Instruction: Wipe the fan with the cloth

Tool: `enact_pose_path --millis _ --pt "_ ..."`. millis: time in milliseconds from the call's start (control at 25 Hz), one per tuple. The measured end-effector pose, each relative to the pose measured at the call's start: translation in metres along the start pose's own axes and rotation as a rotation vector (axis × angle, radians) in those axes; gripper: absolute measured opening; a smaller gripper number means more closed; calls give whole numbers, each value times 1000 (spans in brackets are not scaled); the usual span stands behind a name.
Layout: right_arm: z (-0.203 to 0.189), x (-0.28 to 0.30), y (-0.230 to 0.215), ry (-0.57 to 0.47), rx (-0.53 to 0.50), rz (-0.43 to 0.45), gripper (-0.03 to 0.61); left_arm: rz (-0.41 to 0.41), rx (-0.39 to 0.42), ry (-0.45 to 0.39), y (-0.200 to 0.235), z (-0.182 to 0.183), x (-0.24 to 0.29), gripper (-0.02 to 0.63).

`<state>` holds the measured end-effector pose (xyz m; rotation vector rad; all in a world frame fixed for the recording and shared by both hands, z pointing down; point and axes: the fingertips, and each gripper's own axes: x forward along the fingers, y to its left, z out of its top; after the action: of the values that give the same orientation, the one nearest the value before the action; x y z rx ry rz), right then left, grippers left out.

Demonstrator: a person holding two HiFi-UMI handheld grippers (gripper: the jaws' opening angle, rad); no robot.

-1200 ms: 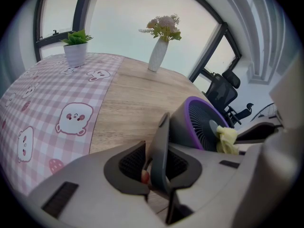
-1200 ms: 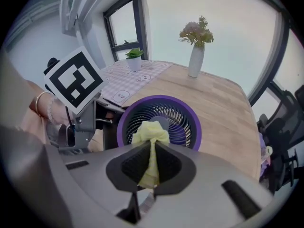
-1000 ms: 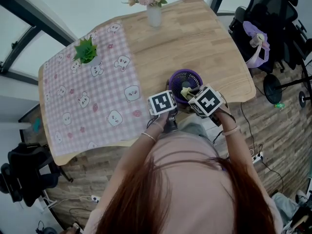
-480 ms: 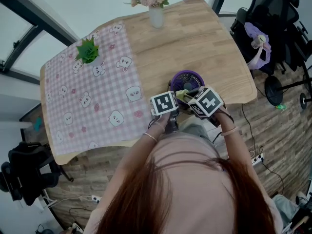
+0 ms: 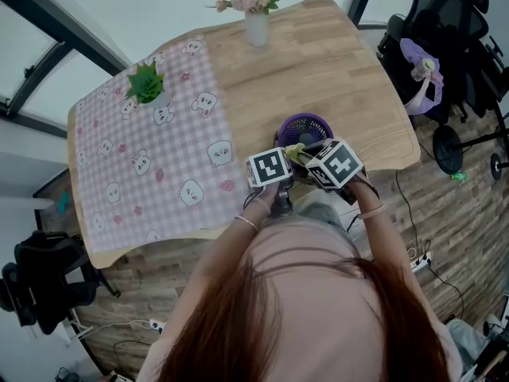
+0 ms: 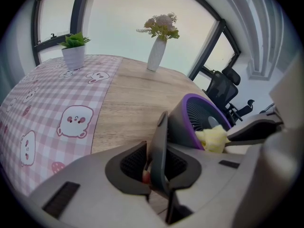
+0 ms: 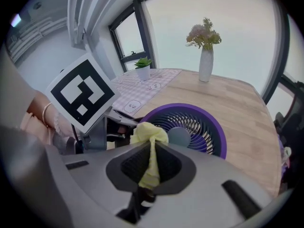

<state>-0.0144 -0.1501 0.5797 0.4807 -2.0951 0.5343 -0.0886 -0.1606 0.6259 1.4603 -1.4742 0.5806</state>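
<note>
Altogether one fan (image 5: pixel 305 126), one cloth (image 7: pixel 148 131)

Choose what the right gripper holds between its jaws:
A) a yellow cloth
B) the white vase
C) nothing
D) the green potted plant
A: in the right gripper view, the right gripper is shut on the yellow cloth, which bunches up against the purple fan.

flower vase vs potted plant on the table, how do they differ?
The flower vase is tall and slim; the potted plant is short and squat. The vase holds pale pink flowers, the pot green spiky leaves. The vase stands on the bare tabletop, the pot on the checked tablecloth. Both are white and upright.
</note>
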Motion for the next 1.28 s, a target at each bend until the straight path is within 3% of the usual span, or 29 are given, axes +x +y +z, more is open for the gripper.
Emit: enact_pose_path --millis 480,680,840,1120,1280 --pt "14 -21 1 -80 -50 -35 25 0 -32 -2 3 1 0 69" --pt "23 -42 -13 -112 -72 -95 25 0 -32 -4 2 1 0 69" --pt "19 -42 -25 -97 -104 -159 25 -2 -33 -3 2 -1 -1 69" --pt "7 -17 -22 6 -212 -204 25 -1 -28 -3 3 0 0 69" --pt "10 -14 -23 16 -234 -211 25 -1 -38 2 4 0 2 67"
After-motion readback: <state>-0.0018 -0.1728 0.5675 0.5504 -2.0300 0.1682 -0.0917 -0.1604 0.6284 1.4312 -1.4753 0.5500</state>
